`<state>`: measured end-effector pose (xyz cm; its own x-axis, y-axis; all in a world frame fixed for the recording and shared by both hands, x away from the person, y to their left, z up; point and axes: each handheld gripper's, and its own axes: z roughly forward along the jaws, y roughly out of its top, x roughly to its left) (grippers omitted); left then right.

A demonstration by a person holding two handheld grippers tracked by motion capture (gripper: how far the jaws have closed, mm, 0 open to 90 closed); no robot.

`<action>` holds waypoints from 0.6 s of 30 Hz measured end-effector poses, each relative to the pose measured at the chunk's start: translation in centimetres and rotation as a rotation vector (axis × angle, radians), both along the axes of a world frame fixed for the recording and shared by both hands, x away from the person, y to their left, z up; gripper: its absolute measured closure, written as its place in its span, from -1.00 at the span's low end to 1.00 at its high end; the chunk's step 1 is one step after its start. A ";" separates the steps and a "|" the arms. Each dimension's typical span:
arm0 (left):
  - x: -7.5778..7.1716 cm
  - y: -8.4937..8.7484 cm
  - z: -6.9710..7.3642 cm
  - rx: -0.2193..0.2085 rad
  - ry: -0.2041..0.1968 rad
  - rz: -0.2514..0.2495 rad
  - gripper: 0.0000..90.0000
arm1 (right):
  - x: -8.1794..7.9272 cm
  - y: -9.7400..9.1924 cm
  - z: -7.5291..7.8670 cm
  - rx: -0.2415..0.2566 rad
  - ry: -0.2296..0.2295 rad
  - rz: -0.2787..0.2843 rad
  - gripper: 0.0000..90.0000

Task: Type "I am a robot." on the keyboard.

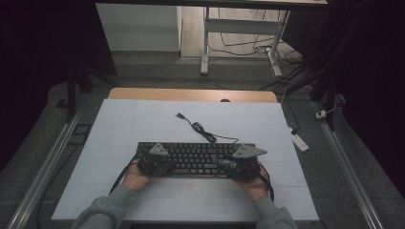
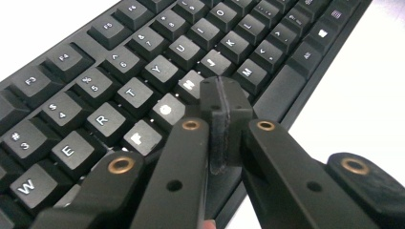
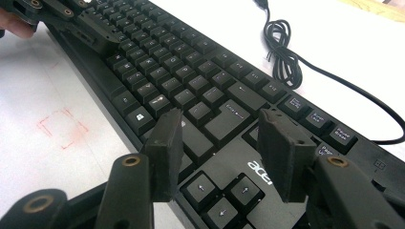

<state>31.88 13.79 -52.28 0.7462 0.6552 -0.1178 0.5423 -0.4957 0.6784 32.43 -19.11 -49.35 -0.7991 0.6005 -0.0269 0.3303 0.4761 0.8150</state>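
Observation:
A black keyboard [image 1: 196, 159] lies across the middle of the white table, and its cable [image 1: 200, 129] coils away behind it. My left gripper [image 1: 167, 164] rests over the keyboard's left half. In the left gripper view its pads are pressed together with nothing between them, and the left gripper [image 2: 224, 102] hovers just above the keys [image 2: 119, 71] near the space bar. My right gripper [image 1: 228, 164] is over the keyboard's right end. There the right gripper [image 3: 222, 143] stands open, its pads apart above the keys beside the arrow block, holding nothing.
The white table top [image 1: 143, 124] has bare room around the keyboard, with a faint red square mark [image 3: 62, 126] in front of it. The coiled cable [image 3: 284, 52] lies behind the keys. Metal rails [image 1: 47, 157] run along both sides on the floor.

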 end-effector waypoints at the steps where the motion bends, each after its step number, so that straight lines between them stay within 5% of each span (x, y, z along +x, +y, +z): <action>1: 0.0 0.0 0.0 0.002 -0.005 0.002 0.98 | 0.0 0.0 0.0 0.000 -0.002 0.000 0.14; 7: -0.4 0.8 1.2 -0.054 -0.050 0.027 0.88 | 0.0 0.0 0.0 0.001 -0.002 -0.001 0.14; 13: -0.6 1.9 2.4 -0.113 -0.081 0.060 0.38 | 0.0 -0.1 0.0 0.009 0.002 -0.001 0.14; 18: -0.9 3.0 2.9 -0.123 -0.090 0.093 0.06 | 0.0 -0.2 0.0 0.013 -0.002 -0.004 0.14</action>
<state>30.99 16.79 -49.36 0.6939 0.7071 -0.1363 0.5161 -0.3563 0.7789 32.46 -19.29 -49.34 -0.7967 0.6040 -0.0205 0.3305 0.4638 0.8220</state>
